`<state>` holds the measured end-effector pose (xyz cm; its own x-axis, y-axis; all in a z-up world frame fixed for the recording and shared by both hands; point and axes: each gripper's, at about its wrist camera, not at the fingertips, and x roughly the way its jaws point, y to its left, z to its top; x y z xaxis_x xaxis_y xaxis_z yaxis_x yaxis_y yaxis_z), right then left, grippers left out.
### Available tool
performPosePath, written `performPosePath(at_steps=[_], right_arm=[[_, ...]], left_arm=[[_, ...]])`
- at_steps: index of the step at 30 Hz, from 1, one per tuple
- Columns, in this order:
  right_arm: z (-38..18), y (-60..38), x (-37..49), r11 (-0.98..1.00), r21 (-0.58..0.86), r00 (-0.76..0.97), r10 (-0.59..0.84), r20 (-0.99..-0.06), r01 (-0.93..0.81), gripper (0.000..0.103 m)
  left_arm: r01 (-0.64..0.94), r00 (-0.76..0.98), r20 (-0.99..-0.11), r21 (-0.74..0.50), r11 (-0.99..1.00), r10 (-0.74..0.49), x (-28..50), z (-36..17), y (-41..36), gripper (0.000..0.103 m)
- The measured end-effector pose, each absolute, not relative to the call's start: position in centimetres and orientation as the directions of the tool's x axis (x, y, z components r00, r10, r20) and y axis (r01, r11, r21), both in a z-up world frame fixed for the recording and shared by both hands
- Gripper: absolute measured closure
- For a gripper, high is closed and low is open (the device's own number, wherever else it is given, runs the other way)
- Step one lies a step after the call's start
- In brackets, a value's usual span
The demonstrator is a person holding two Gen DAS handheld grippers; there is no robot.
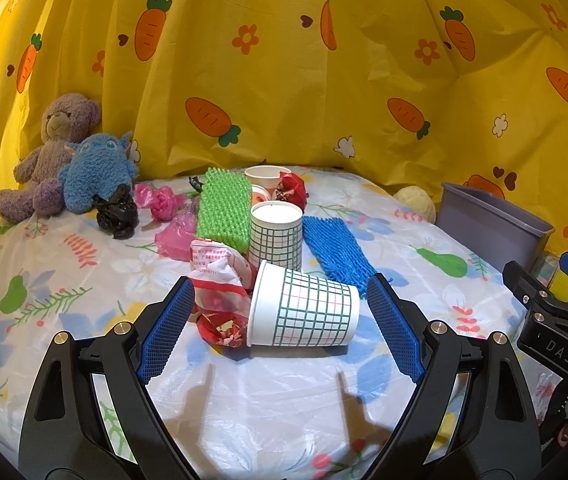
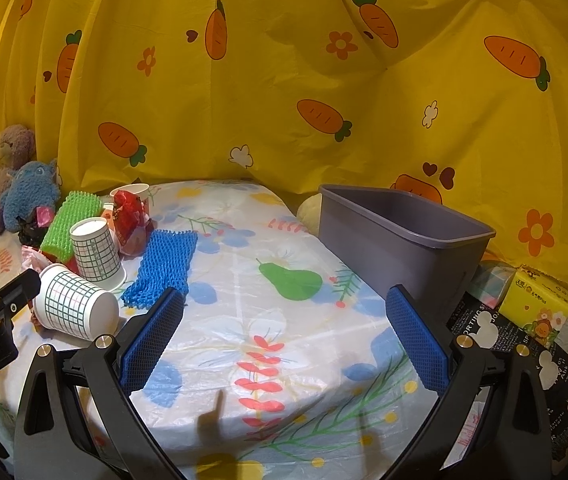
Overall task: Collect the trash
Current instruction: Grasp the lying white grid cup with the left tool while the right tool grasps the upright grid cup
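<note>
Left gripper, jaws wide apart, flanks the tipped checked cup lying on the surface; nothing gripped. Right gripper gapes empty, grey bin at two o'clock.

The worktop is covered by a floral plastic sheet. A tipped checked cup, an upright checked cup, blue netting and green netting are seen mid-frame, plush toys at upper left, a grey bin at right.
</note>
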<state>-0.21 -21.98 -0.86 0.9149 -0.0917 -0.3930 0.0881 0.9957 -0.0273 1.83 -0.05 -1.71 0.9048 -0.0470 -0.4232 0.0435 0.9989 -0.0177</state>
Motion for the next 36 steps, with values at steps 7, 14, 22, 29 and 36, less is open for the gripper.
performPosePath(at_steps=[7, 14, 22, 29, 36], right_arm=[[-1.3, -21.9, 0.4, 0.997, -0.026, 0.910, -0.082, -0.406, 0.078, 0.005], [-1.7, -21.7, 1.3, 0.997, -0.026, 0.903, -0.075, -0.422, 0.070, 0.005], [-2.1, -21.1, 2.4, 0.999, -0.025, 0.896, -0.045, -0.442, 0.038, 0.005], [-2.4, -20.3, 3.4, 1.000, -0.017, 0.888, -0.011, -0.459, 0.003, 0.005], [-2.7, -19.6, 4.2, 0.999, -0.004, 0.880, 0.029, -0.475, -0.035, 0.007]], left_arm=[[0.080, 0.864, -0.501, 0.049, 0.996, -0.045, 4.4, -3.9, -0.8, 0.016], [0.122, 0.837, -0.542, 0.051, 0.991, -0.075, 6.1, -4.7, -1.5, 0.016], [0.141, 0.798, -0.597, 0.046, 0.989, -0.086, 7.9, -5.4, -1.5, 0.014], [0.147, 0.784, -0.609, 0.000, 0.989, -0.116, 8.8, -5.9, -0.6, 0.021], [0.148, 0.793, -0.589, -0.058, 0.987, -0.154, 8.3, -5.7, 0.5, 0.025]])
